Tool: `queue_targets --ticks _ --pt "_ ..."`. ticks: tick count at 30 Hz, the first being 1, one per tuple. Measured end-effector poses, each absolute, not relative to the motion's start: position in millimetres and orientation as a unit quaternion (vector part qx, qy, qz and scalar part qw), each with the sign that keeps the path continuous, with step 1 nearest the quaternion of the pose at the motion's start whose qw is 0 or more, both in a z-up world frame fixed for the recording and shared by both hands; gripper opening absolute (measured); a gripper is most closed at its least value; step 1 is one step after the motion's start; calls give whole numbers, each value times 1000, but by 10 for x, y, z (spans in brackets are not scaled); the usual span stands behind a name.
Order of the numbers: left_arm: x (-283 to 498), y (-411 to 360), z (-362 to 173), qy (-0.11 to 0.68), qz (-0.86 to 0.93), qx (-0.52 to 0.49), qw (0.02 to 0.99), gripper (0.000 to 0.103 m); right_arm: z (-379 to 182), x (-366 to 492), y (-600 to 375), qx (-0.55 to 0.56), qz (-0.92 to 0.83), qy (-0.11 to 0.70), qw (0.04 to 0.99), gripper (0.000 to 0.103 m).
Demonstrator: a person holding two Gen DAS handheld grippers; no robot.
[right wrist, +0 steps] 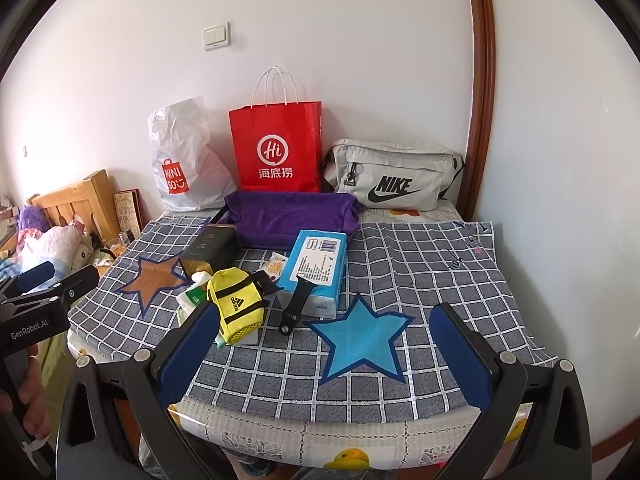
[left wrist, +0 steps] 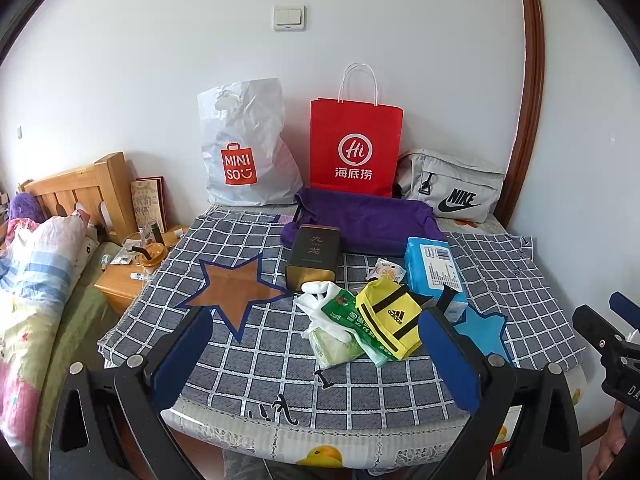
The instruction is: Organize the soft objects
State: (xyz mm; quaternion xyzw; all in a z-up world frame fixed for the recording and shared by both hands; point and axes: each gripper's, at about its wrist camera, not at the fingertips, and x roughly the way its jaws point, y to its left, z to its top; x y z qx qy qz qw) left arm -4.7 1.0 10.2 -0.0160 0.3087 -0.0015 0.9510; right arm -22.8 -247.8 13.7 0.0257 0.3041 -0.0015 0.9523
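A pile lies mid-table on the checked cloth (left wrist: 260,364): a yellow Adidas pouch (left wrist: 390,316) (right wrist: 238,304), a white glove (left wrist: 324,300), a green packet (left wrist: 352,320), a blue tissue pack (left wrist: 434,272) (right wrist: 316,268), a black watch strap (right wrist: 298,304) and a dark tin (left wrist: 314,254) (right wrist: 212,250). A purple towel (left wrist: 368,220) (right wrist: 292,216) lies behind. An orange star (left wrist: 234,290) (right wrist: 154,278) and a blue star (right wrist: 362,344) mark the cloth. My left gripper (left wrist: 316,360) is open, empty, near the front edge. My right gripper (right wrist: 324,360) is open, empty, over the blue star.
A white Miniso bag (left wrist: 248,148), a red paper bag (left wrist: 354,144) and a grey Nike waist bag (left wrist: 452,186) stand against the back wall. A wooden nightstand (left wrist: 120,284) with small items and a bed (left wrist: 36,280) are to the left.
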Motion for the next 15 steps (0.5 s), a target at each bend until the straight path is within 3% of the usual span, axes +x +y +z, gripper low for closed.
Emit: queue_targets --ticks 15 --pt "-62 16 100 310 1 -21 951 103 125 -234 -2469 23 -1 304 952 103"
